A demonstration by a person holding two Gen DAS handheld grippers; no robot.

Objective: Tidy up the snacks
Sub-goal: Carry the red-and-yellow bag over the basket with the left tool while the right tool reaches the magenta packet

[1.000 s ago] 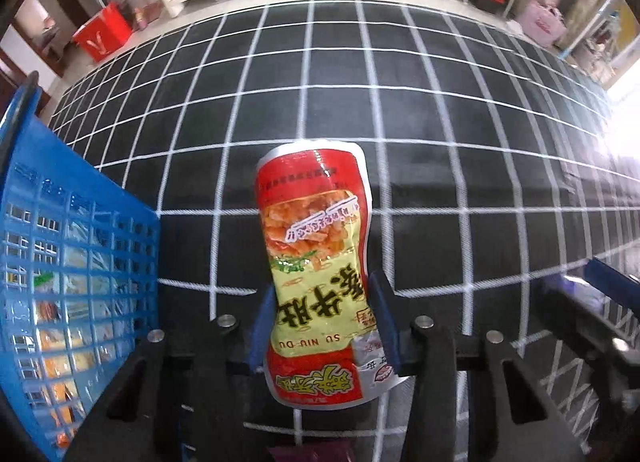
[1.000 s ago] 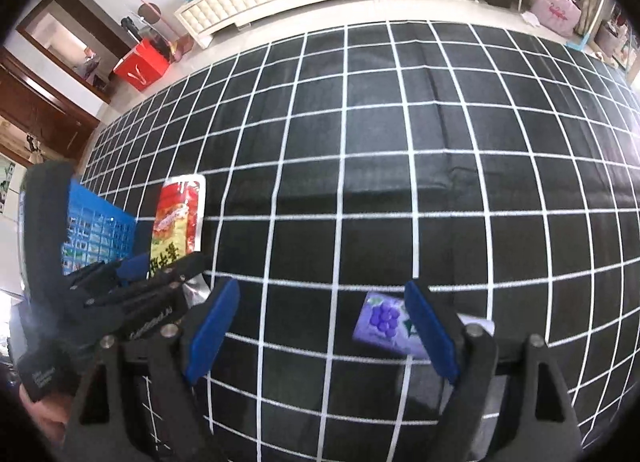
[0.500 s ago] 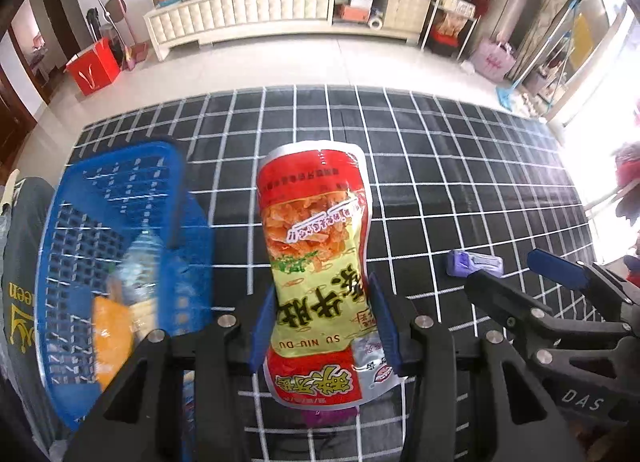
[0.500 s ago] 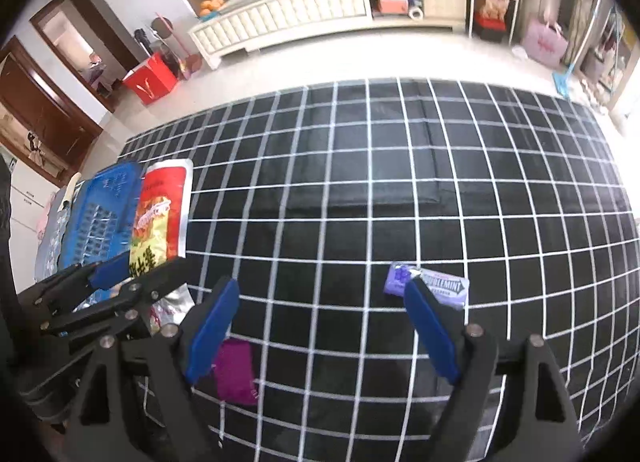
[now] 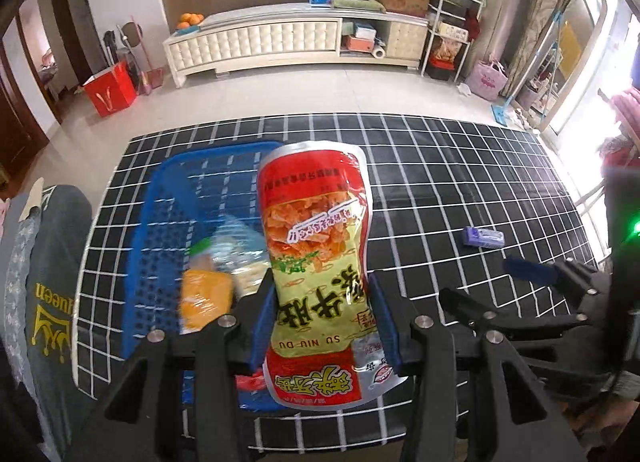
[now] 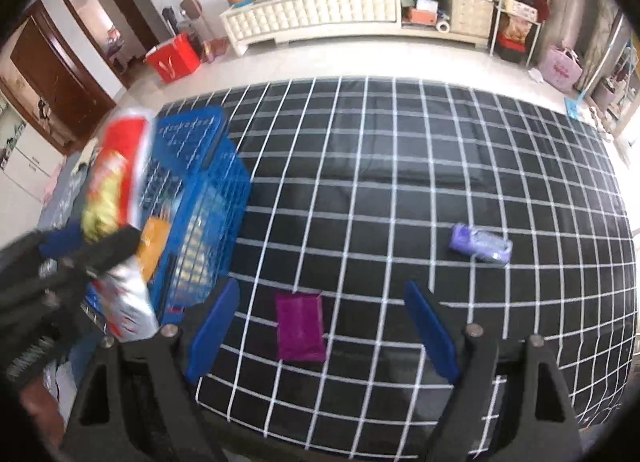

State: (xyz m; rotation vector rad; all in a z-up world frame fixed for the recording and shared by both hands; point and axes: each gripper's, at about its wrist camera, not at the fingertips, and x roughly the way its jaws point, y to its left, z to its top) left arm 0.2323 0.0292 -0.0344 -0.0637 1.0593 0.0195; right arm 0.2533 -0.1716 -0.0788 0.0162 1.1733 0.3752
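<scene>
**Left wrist view: snack bag lifted over the basket**

Left wrist view shows the change plainly. A second ago the left gripper held the red-and-yellow snack bag low over the bare checked cloth, with only a blue basket wall at the left edge of the frame. Now the camera looks from higher up, and the whole blue basket fills the centre-left of the frame, partly behind the bag. Inside it lie an orange packet and a clear wrapped item, both blurred. My reading is that the bag has been carried up and across, and the drop into the basket is the step in hand; the bag is not yet let go.

The left tongs are clenched on the bag: both blue pads press its narrow middle, and it stands upright between them, its printing upside down.

In the right wrist view the right gripper hangs released, blue pads wide apart and gripping nothing, in the lower centre of the frame. Between the pads, lying on the checked cloth, is a magenta packet. A purple gum pack sits well apart at the right of the frame. Both seem left to gather.

The left gripper shows blurred at the left edge of that view, raised beside the basket with the bag tilted above the rim.
</scene>
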